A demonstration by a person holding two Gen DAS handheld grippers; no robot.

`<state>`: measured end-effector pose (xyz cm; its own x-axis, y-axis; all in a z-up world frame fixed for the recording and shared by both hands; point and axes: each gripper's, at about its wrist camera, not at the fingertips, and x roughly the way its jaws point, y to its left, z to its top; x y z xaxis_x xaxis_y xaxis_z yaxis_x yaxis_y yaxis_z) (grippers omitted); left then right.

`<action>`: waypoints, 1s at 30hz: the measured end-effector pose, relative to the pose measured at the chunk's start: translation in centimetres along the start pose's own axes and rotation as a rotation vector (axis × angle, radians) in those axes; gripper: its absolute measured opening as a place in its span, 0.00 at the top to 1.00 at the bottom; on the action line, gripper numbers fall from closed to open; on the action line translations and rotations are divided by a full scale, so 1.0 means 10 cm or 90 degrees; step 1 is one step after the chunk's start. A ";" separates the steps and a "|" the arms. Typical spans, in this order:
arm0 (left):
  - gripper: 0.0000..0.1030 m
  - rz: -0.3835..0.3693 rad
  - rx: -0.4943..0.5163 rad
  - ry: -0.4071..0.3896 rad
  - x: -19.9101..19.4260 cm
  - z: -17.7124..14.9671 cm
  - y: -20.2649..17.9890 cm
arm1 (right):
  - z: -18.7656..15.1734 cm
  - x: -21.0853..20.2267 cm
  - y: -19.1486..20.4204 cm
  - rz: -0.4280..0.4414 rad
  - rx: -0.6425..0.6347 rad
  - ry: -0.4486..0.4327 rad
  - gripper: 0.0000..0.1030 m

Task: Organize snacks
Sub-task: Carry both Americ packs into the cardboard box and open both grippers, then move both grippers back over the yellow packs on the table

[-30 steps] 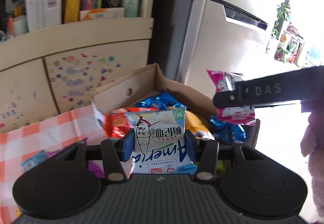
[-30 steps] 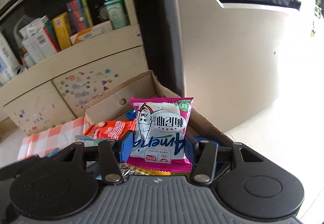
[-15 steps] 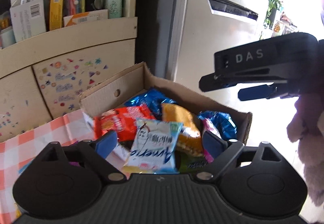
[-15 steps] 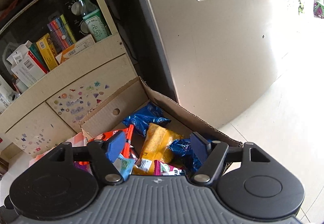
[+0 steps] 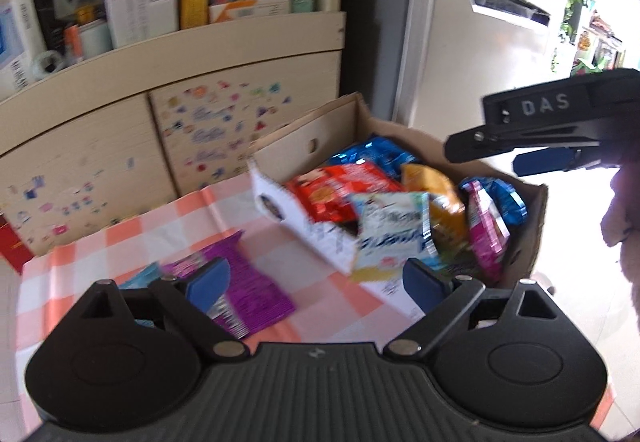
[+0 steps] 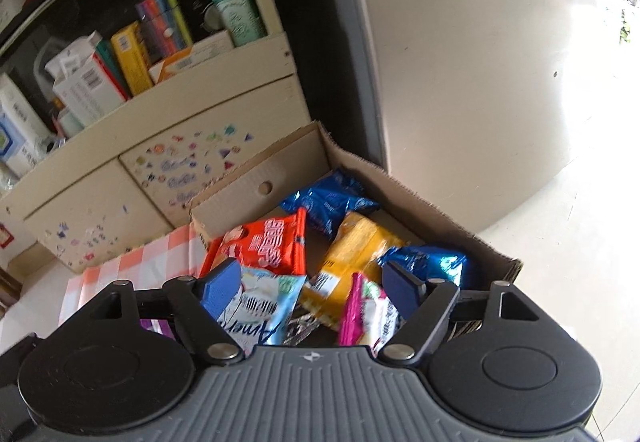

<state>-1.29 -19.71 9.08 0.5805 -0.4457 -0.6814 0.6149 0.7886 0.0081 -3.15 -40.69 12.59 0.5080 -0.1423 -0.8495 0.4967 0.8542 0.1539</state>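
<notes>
A cardboard box [image 5: 532, 226] [image 6: 440, 218] holds several snack packets: red [image 5: 344, 190] [image 6: 264, 246], orange [image 6: 356, 254], blue [image 6: 328, 202], a light-blue packet [image 5: 392, 238] [image 6: 260, 306] and a pink one [image 5: 484, 230] [image 6: 368, 314]. My left gripper [image 5: 316, 278] is open and empty, above the checked cloth left of the box. My right gripper [image 6: 312, 286] is open and empty over the box's near side; it also shows in the left wrist view [image 5: 548, 122]. A purple packet [image 5: 240, 290] lies on the cloth.
A pink-checked cloth [image 5: 132, 242] covers the table. Behind stands a cream cabinet [image 5: 160, 122] with stickers and a shelf of boxes and a bottle [image 6: 228, 2]. A refrigerator [image 6: 460, 62] stands at the right.
Both grippers opened and dropped their packets, light-blue and pink, into the box. The left gripper then moved back and left over the cloth; the right drew back slightly.
</notes>
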 end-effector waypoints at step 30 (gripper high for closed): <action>0.08 0.101 -0.117 0.069 -0.63 -0.83 1.30 | -0.97 0.15 1.05 0.090 -0.247 0.122 0.18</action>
<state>-1.41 -3.13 7.40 0.5958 -0.2699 -0.7564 0.4069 0.9135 -0.0054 -4.03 -27.09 7.99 0.3943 0.0535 -0.9174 0.1132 0.9879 0.1062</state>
